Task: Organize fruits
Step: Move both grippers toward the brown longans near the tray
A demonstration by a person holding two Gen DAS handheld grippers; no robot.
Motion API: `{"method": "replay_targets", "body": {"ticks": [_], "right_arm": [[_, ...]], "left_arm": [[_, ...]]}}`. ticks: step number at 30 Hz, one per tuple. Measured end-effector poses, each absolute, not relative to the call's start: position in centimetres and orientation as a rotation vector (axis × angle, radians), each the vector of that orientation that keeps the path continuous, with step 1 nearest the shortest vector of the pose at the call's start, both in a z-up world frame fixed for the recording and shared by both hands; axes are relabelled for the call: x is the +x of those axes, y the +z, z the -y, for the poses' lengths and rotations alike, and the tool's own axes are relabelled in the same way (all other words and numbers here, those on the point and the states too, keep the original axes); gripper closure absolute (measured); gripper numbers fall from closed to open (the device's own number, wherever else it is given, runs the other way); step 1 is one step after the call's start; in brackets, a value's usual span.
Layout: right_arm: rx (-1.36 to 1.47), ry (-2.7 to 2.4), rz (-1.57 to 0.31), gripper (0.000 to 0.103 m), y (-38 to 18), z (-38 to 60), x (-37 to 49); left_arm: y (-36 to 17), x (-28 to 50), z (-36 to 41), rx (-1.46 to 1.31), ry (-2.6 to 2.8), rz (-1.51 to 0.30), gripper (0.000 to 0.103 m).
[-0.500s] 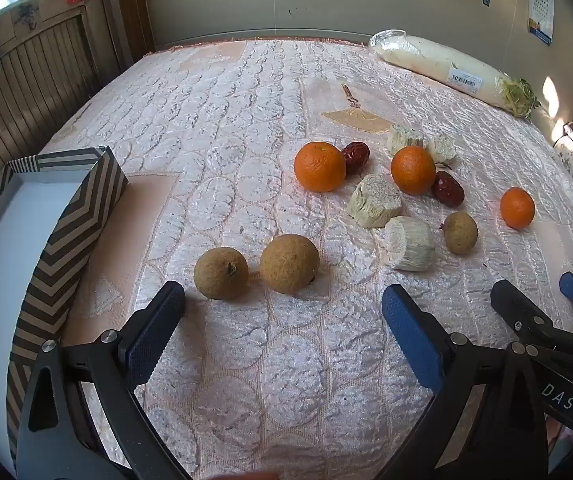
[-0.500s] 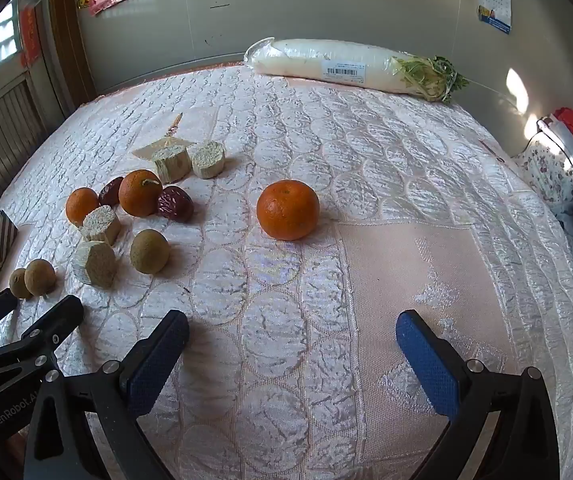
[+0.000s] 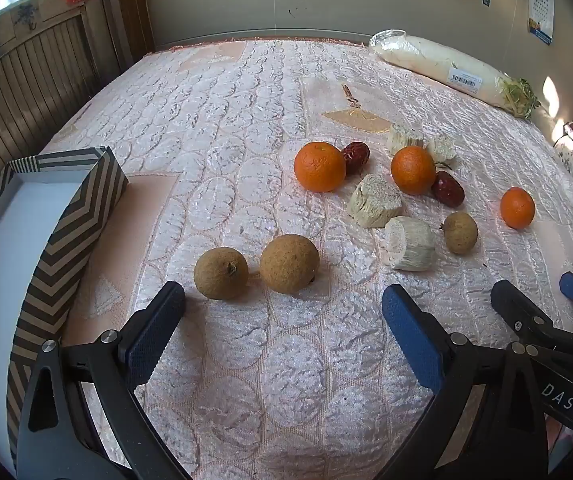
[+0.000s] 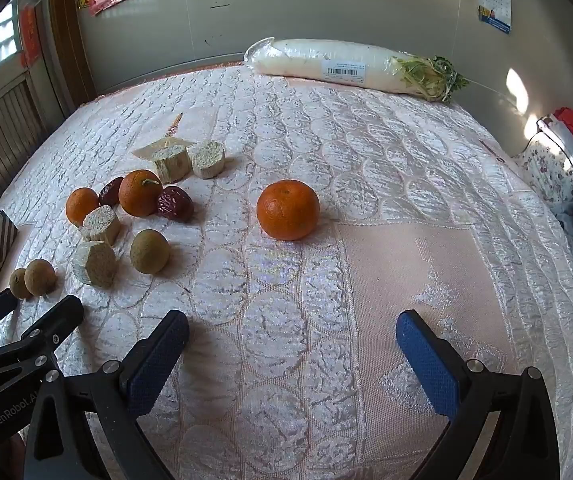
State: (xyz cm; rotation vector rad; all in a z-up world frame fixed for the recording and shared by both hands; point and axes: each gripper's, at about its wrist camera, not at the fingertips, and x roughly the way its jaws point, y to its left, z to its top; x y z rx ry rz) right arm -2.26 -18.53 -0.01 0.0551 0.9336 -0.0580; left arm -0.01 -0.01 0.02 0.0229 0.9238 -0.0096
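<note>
Fingers [image 3: 154, 332] spread, box [image 3: 86, 216] cut off

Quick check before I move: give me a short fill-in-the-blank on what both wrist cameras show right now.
1. The number of oranges on the bed is ____.
2. The left gripper has its jaws ____, just short of two brown fruits.
3. The lone orange lies ahead of the ____ gripper.
4. The wrapped radish lies by the wall, and the striped box sits on the ____ side of the bed.

Missing words: three; open; right; left
</note>
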Motion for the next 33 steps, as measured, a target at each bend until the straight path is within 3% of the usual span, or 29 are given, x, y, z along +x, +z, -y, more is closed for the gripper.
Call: {"method": "replay_targets", "body": {"ticks": [33], "right_arm": [[0.032, -0.025, -0.744, 0.001, 5.7, 16.9, -6.1]], "left_arm": [[4.8, -3.6, -2.9, 0.042, -0.028, -0.844, 0.004]]}}
